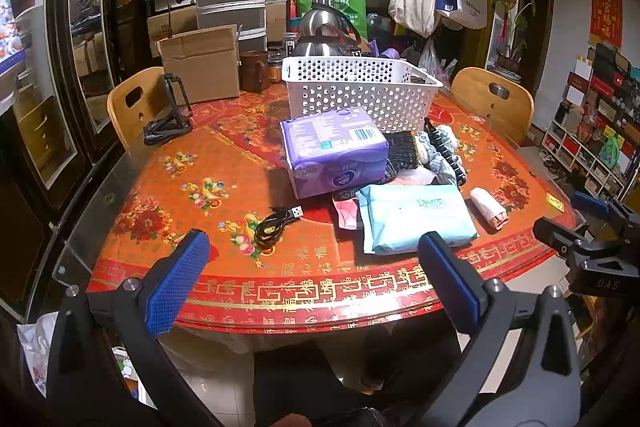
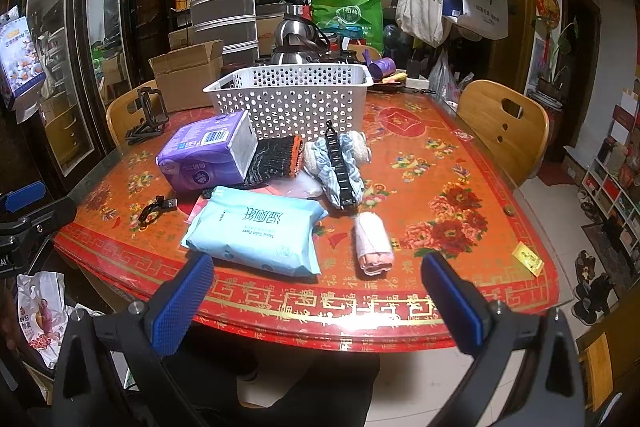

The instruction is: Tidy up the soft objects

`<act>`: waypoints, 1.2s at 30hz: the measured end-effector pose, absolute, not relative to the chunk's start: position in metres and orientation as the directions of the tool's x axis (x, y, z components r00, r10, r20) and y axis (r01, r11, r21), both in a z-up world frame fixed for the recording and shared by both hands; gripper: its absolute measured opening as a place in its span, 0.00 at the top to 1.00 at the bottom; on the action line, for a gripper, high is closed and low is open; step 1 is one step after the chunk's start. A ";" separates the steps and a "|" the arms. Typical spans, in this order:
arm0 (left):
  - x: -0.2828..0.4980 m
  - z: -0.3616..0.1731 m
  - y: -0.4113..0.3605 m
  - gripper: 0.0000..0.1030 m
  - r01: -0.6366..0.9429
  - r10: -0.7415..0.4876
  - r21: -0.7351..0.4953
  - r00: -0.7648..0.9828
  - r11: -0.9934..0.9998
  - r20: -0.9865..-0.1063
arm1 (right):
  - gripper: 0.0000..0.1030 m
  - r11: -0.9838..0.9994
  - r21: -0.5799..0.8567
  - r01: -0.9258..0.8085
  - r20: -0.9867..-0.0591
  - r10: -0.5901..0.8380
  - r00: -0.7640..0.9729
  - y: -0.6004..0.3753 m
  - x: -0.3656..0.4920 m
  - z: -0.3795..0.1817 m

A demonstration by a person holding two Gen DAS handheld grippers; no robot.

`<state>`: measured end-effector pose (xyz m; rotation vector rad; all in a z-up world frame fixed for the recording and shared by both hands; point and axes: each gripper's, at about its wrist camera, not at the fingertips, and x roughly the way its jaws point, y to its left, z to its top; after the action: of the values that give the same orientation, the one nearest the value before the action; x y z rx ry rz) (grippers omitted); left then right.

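While both grippers hang off the near table edge, nothing is held.

Left wrist view: left gripper (image 1: 314, 277) has jaws spread wide and empty, blue pads (image 1: 178, 281) over the red patterned tablecloth (image 1: 168, 187). Just ahead of the right jaw lies the light-blue wet-wipe pack (image 1: 416, 217), flat. Ahead and between the jaws, further in, sits the purple pad pack (image 1: 334, 151), its near end overlapping the clutter under the blue pack. Right of the purple pack: a black knit item (image 1: 402, 151) and a bundle of blue-white cloth with a black comb (image 1: 446, 151) across it. A rolled pink-white cloth (image 1: 489, 207) lies beyond the right jaw, apart from the blue pack. A black USB cable (image 1: 276, 223) is coiled ahead of the left jaw. The white perforated basket (image 1: 360, 91) stands behind the pile, touching or nearly touching the purple pack. The right gripper (image 1: 592, 227) shows at the right edge; its state is unclear from here.

Right wrist view: right gripper (image 2: 318, 291) is also wide open and empty. The wet-wipe pack (image 2: 256, 235) sits just ahead of the left jaw, the rolled cloth (image 2: 374, 243) between the jaws, closer to the right one. Purple pack (image 2: 204, 155), knit item (image 2: 276, 157) and comb (image 2: 340, 167) lie further ahead, with the basket (image 2: 292, 99) behind them.
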<state>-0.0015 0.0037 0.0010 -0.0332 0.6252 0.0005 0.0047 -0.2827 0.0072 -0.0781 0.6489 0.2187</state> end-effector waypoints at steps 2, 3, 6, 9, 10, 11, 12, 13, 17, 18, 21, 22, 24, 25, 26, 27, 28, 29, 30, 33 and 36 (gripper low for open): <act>-0.001 0.001 0.004 0.00 -0.010 -0.010 -0.031 0.811 0.999 -0.585 | 0.00 0.974 -0.004 -0.225 -0.607 0.177 0.775 -0.283 0.005 0.007; -0.001 0.001 0.004 0.00 -0.010 -0.010 -0.031 0.810 0.999 -0.586 | 0.00 0.974 -0.004 -0.226 -0.607 0.177 0.774 -0.283 0.005 0.007; -0.001 0.001 0.004 0.00 -0.011 -0.010 -0.031 0.811 0.999 -0.585 | 0.00 0.974 -0.003 -0.226 -0.608 0.177 0.774 -0.284 0.005 0.007; -0.001 0.001 0.004 0.00 -0.010 -0.010 -0.031 0.811 0.999 -0.585 | 0.00 0.974 -0.003 -0.226 -0.608 0.177 0.774 -0.284 0.005 0.007; -0.001 0.001 0.004 0.00 -0.010 -0.010 -0.031 0.811 0.999 -0.585 | 0.00 0.974 -0.003 -0.226 -0.608 0.178 0.774 -0.284 0.005 0.007; -0.001 0.001 0.004 0.00 -0.010 -0.011 -0.032 0.811 0.999 -0.585 | 0.00 0.974 -0.003 -0.227 -0.608 0.178 0.774 -0.284 0.005 0.007; -0.001 0.001 0.004 0.00 -0.010 -0.011 -0.032 0.811 0.999 -0.585 | 0.00 0.974 -0.003 -0.226 -0.608 0.178 0.774 -0.284 0.006 0.007; -0.001 0.001 0.004 0.00 -0.010 -0.010 -0.031 0.811 0.999 -0.586 | 0.00 0.974 -0.003 -0.226 -0.608 0.178 0.774 -0.284 0.006 0.007; -0.002 0.001 0.005 0.00 -0.010 -0.010 -0.031 0.811 0.999 -0.585 | 0.00 0.974 -0.003 -0.226 -0.609 0.178 0.773 -0.283 0.005 0.007; -0.002 0.001 0.004 0.00 -0.010 -0.011 -0.032 0.811 0.999 -0.585 | 0.00 0.974 -0.003 -0.226 -0.609 0.178 0.773 -0.283 0.006 0.007; -0.002 0.001 0.004 0.00 -0.010 -0.010 -0.032 0.811 0.999 -0.585 | 0.00 0.974 -0.002 -0.226 -0.610 0.178 0.772 -0.282 0.006 0.006; -0.002 0.001 0.004 0.00 -0.011 -0.010 -0.033 0.811 0.999 -0.585 | 0.00 0.974 -0.002 -0.227 -0.609 0.178 0.773 -0.283 0.006 0.007; -0.002 0.001 0.004 0.00 -0.010 -0.011 -0.033 0.811 0.999 -0.585 | 0.00 0.974 -0.003 -0.227 -0.610 0.178 0.772 -0.282 0.005 0.006; -0.002 0.001 0.004 0.00 -0.011 -0.010 -0.032 0.812 0.999 -0.584 | 0.00 0.974 -0.003 -0.227 -0.610 0.178 0.772 -0.282 0.005 0.006; -0.002 0.001 0.004 0.00 -0.011 -0.010 -0.032 0.812 0.999 -0.584 | 0.00 0.974 -0.003 -0.227 -0.610 0.178 0.772 -0.282 0.005 0.006; -0.003 0.003 0.004 0.00 -0.011 -0.009 -0.032 0.812 0.999 -0.584 | 0.00 0.974 -0.003 -0.227 -0.610 0.178 0.772 -0.282 0.005 0.006; -0.003 0.003 0.004 0.00 -0.011 -0.010 -0.032 0.812 0.999 -0.584 | 0.00 0.974 -0.003 -0.227 -0.610 0.178 0.772 -0.282 0.005 0.006; -0.003 0.003 0.004 0.00 -0.011 -0.010 -0.032 0.812 0.999 -0.584 | 0.00 0.974 -0.002 -0.227 -0.609 0.179 0.773 -0.282 0.005 0.006; -0.003 0.003 0.004 0.00 -0.011 -0.010 -0.032 0.812 0.999 -0.584 | 0.00 0.974 -0.002 -0.227 -0.609 0.179 0.773 -0.282 0.005 0.006; -0.003 0.003 0.004 0.00 -0.011 -0.010 -0.033 0.812 0.999 -0.584 | 0.00 0.974 -0.002 -0.226 -0.610 0.177 0.772 -0.281 0.005 0.006; -0.003 0.003 0.004 0.00 -0.013 -0.008 -0.032 0.812 0.999 -0.583 | 0.00 0.974 -0.002 -0.227 -0.610 0.178 0.772 -0.283 0.005 0.006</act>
<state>-0.0035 0.0044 0.0033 -0.0347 0.6226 0.0023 0.0055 -0.2826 0.0064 -0.0772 0.6534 0.2199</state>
